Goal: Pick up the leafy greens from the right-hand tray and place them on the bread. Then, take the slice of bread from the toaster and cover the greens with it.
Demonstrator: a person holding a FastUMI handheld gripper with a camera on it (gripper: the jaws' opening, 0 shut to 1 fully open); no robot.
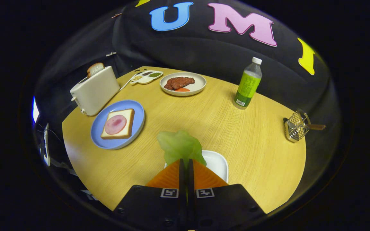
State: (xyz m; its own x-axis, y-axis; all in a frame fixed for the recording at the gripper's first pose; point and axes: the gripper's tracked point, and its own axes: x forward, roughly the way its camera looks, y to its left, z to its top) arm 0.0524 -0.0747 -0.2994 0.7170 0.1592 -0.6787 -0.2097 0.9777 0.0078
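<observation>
Leafy greens pinched in closed tongs above white tray; carry level, leftward, to ham-topped bread.

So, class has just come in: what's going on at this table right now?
A hand-held gripper has its orange fingers shut on the leafy greens, holding them above the white tray. Off to one side of the fingers, the blue plate carries a bread slice topped with a pink round of meat, with no greens on it yet. Beyond the plate, a second bread slice sticks out of the white toaster.
</observation>
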